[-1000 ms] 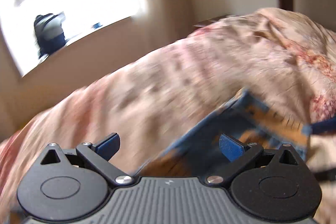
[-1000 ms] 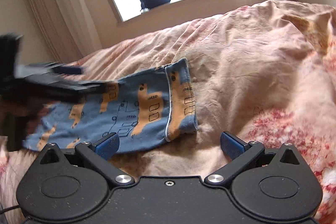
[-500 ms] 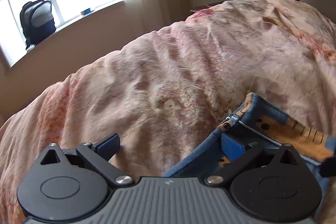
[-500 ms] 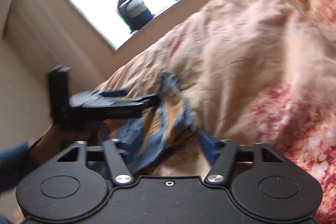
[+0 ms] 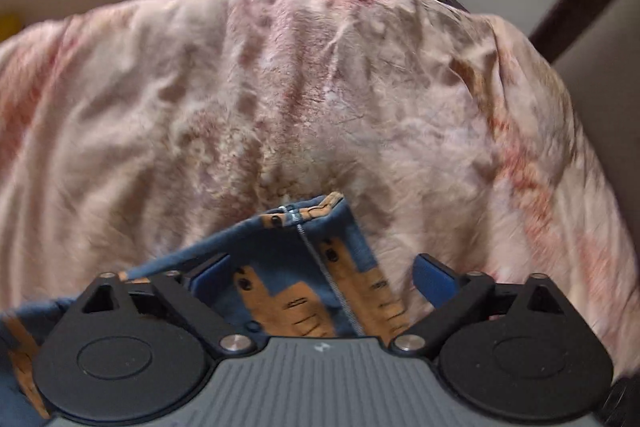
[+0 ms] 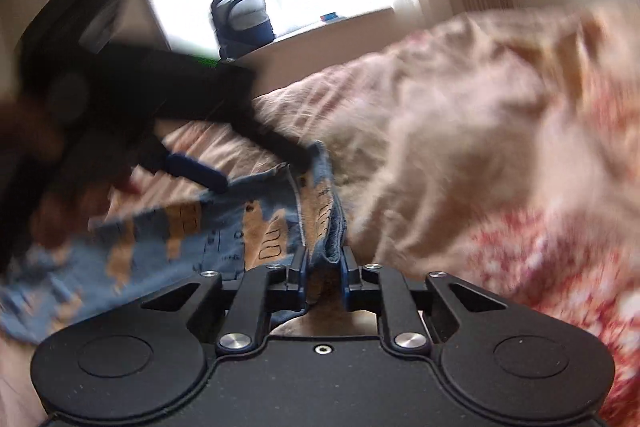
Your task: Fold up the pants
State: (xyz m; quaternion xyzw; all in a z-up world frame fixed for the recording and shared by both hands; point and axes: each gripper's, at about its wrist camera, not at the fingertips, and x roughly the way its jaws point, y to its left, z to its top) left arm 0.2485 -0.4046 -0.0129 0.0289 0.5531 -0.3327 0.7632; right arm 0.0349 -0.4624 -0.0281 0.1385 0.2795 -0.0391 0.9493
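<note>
pants (image 6: 224, 231) spread on the bedspread (image 6: 460, 131), waistband end nearest the right gripper (image 6: 323, 273), a fold of that edge between its closing jaws. left gripper (image 5: 320, 273) over the far corner of the pants, fabric between its closing jaws. backpack (image 6: 244, 19) behind the bed, on the windowsill (image 6: 320, 25).
</note>
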